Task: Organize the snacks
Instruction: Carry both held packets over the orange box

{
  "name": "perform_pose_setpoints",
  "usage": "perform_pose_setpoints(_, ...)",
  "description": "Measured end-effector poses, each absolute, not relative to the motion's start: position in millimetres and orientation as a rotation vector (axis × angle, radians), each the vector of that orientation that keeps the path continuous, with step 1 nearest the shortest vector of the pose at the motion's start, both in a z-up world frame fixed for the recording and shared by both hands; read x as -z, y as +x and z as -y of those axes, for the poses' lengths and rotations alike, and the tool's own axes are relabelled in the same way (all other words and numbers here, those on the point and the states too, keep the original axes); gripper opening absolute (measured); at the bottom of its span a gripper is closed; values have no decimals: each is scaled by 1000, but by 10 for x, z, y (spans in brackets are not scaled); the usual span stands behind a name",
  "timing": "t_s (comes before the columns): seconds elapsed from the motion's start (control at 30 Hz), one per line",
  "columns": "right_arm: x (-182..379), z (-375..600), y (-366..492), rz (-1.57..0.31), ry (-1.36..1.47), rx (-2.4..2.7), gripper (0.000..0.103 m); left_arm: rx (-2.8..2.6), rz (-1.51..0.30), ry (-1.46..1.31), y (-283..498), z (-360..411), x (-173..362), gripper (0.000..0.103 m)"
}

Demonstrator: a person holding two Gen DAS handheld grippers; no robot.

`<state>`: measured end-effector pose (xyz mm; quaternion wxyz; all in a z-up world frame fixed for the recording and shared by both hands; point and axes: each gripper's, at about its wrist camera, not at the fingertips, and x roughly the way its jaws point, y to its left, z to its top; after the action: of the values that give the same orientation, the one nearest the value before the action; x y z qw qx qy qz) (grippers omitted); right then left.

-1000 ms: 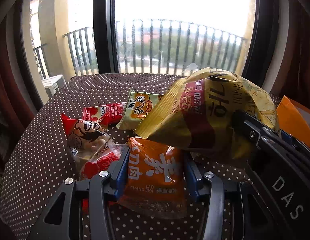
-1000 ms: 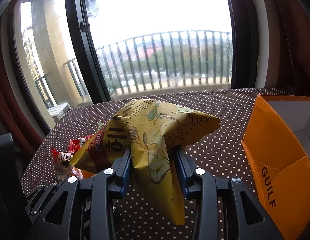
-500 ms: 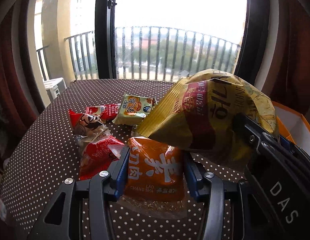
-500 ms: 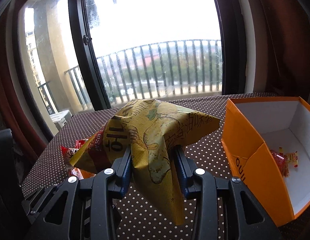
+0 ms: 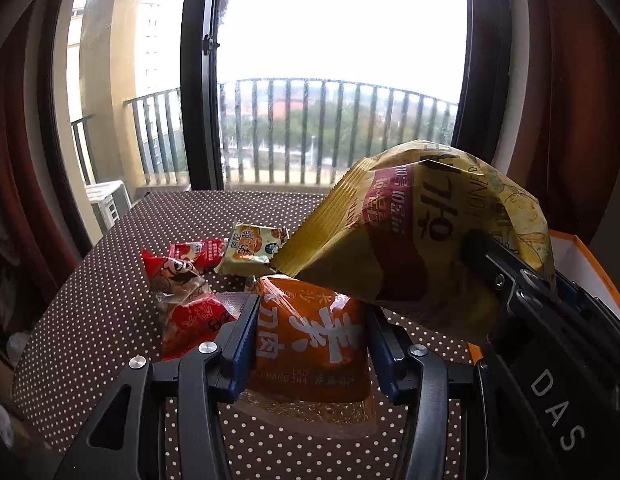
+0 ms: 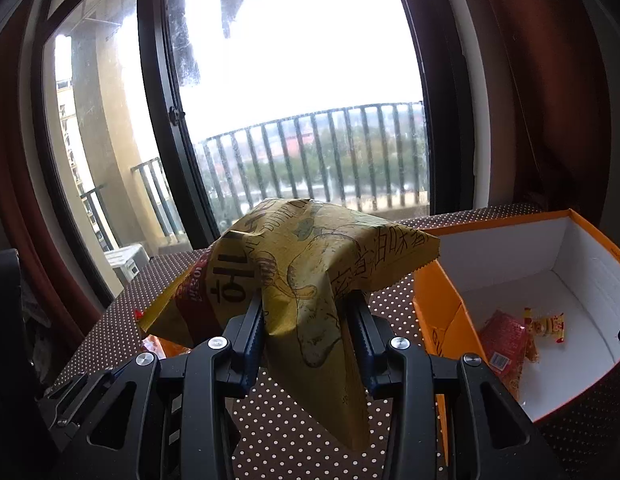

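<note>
My left gripper (image 5: 310,332) is shut on an orange snack packet (image 5: 310,340) and holds it above the dotted tablecloth (image 5: 89,320). My right gripper (image 6: 305,328) is shut on a large yellow chip bag (image 6: 310,256), held in the air just left of an open orange box (image 6: 442,320). The same bag (image 5: 422,232) and the right gripper's body show at the right in the left wrist view. The box holds a red packet (image 6: 506,344) and a small yellow one (image 6: 548,324). Red packets (image 5: 181,292) and a green packet (image 5: 253,248) lie on the table.
The table stands against a tall window with a balcony railing behind. Dark red curtains hang on both sides. The box's white inside (image 6: 550,292) has bare floor behind the two packets. The table's left edge (image 5: 41,320) drops off near clutter on the floor.
Both grippers have risen with their packets. The right gripper has swung right, so the inside of the orange box has come into view.
</note>
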<state>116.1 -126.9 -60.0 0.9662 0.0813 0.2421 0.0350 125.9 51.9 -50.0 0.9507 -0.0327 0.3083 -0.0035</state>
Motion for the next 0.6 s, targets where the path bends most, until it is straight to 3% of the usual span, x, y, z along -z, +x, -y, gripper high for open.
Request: perform_pose_setpoints(0.6, 453, 1543, 1141, -372, 174, -18, 42, 89, -522, -30, 1289, -60, 99, 51)
